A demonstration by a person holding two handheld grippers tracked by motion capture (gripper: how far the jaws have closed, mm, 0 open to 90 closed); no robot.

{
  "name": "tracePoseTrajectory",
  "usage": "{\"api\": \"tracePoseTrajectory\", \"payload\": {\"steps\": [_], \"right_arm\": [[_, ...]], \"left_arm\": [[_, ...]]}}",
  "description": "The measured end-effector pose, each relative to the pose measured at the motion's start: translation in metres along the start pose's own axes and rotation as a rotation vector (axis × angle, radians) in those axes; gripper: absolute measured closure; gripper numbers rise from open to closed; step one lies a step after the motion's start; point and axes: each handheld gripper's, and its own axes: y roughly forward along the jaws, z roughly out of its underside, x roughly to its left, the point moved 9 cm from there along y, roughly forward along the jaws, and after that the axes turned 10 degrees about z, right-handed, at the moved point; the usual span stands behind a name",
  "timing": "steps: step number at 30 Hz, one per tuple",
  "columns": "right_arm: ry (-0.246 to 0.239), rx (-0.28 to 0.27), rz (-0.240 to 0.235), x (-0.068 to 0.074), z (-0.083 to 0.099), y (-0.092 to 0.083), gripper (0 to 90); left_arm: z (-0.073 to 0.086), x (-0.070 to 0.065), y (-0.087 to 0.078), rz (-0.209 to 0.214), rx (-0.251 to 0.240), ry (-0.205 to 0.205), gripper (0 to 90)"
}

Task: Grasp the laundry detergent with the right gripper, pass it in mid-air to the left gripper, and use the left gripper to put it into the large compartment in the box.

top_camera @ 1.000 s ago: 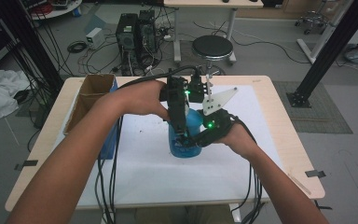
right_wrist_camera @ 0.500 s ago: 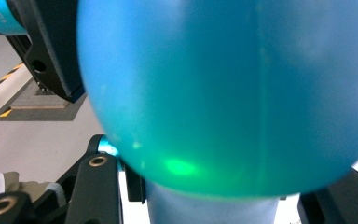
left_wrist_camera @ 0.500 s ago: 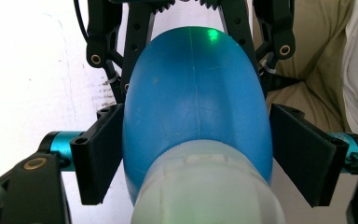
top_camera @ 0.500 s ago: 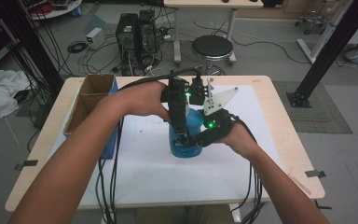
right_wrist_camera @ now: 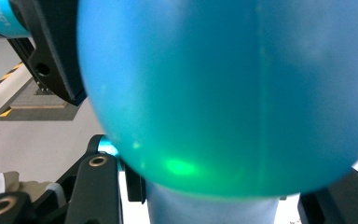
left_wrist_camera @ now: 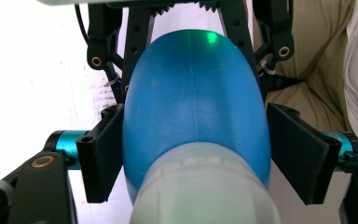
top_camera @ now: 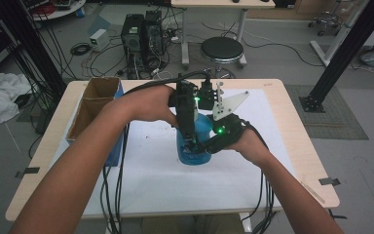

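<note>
Two grippers worked the blue bottle (top_camera: 195,141) standing beside the cardboard box (top_camera: 95,105): I had the left gripper (left_wrist_camera: 196,154) straddling its body from above, jaws near both sides, and the right gripper (top_camera: 209,146) low against it, probably steadying, grip state unclear.

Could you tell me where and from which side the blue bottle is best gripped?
Probably the blue bottle is best taken across its wide rounded body, from the sides. It stands upright on the table, and its pale cap end is narrower. The left gripper already straddles the flanks there.
</note>
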Motion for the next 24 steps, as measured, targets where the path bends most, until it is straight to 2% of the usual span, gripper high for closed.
{"api": "tracePoseTrajectory", "payload": {"steps": [7,11,24], "right_arm": [[-0.001,0.004,-0.003,0.0008,0.0004,0.0004,45.1],[-0.01,0.005,-0.003,0.0013,0.0006,0.0013,45.1],[-0.008,0.02,-0.004,0.0018,0.0025,0.0025,45.2]], "left_arm": [[0.0005,-0.0005,-0.0007,-0.001,-0.001,0.008,30.6],[0.0017,0.001,-0.0018,-0.012,-0.006,0.014,36.9],[0.0026,0.0012,0.0009,-0.03,0.025,0.019,37.6]]}}
